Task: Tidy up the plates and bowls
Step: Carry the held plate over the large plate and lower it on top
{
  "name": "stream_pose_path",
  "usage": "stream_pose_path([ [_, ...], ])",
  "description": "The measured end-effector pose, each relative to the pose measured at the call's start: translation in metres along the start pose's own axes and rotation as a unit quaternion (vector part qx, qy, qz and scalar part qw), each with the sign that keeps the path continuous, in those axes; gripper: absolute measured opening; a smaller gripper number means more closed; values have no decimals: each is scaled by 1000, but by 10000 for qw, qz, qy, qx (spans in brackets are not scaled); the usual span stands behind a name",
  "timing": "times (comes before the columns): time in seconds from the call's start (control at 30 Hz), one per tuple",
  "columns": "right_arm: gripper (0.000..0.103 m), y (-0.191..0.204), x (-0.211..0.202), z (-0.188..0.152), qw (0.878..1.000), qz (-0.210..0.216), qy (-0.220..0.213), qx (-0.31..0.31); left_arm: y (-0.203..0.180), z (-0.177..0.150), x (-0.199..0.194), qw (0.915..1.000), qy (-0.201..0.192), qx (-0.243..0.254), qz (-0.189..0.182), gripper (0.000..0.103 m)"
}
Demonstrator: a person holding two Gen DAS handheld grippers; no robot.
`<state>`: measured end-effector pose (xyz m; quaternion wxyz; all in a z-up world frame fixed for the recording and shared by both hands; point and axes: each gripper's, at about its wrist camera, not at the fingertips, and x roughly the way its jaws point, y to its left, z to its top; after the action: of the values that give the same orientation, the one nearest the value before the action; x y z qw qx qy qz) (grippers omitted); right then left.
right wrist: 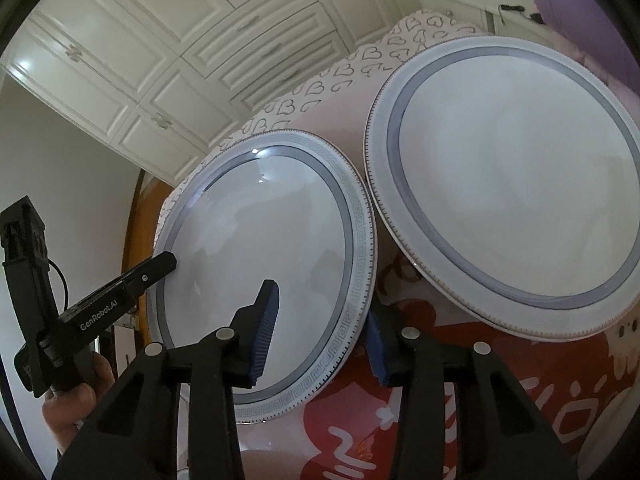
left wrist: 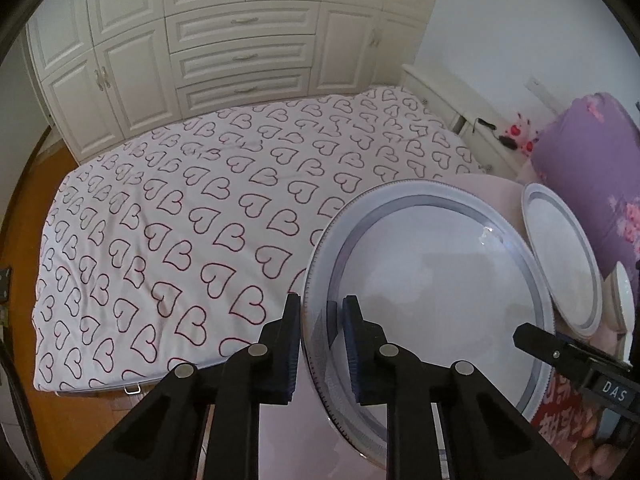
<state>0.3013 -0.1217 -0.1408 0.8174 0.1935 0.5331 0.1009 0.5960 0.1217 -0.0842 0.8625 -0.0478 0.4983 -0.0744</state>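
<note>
On the pink worktop (left wrist: 492,184) beside the bed (left wrist: 200,220), two white plates with grey rings lay side by side. The nearer plate (left wrist: 432,280), edged with a key pattern, sat toward the worktop's bed-side edge, its rim just beside that of the second plate (left wrist: 560,256), which lay farther toward the purple bedding (left wrist: 592,152). The left tool (left wrist: 322,316) was clenched on the nearer plate's bed-side rim, one blue pad above it and one beneath. The right tool (right wrist: 326,320) straddled the opposite rim of the same plate (right wrist: 264,256), its left pad over the plate's face and its right pad under the edge; whether both pads pressed could not be told. A hand (right wrist: 76,392) gripped the left tool's handle. White cupboards (left wrist: 180,40) stood behind the bed.
</note>
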Motion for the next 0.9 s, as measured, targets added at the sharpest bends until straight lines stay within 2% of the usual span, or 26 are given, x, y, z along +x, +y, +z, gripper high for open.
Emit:
stream_pose_path([
  [0.13, 41, 2, 6, 6, 9999, 12, -32, 118, -3, -8, -5, 10000, 20, -4, -20, 16],
  [0.2, 40, 3, 8, 11, 9998, -132, -120, 97, -5, -7, -6, 10000, 33, 13, 7, 17],
  [0.27, 36, 4, 8, 13, 9994, -231, -236, 95, -6, -5, -7, 10000, 49, 14, -5, 17],
  [0.43, 36, 16, 13, 12, 9978, -566, -341, -93, -5, 3, -10, 10000, 59, 37, 5, 17],
  [0.53, 36, 18, 14, 9, 9973, -596, -398, -169, -5, -3, -12, 10000, 15, 26, 1, 16],
  [0.67, 27, 15, 13, 10, 9980, -522, -346, -127, -6, -6, -17, 10000, -16, -9, 89, 16],
  [0.9, 26, 22, 10, -1, 9988, -305, -295, -227, 1, -26, -35, 9997, -97, -144, 152, 15],
])
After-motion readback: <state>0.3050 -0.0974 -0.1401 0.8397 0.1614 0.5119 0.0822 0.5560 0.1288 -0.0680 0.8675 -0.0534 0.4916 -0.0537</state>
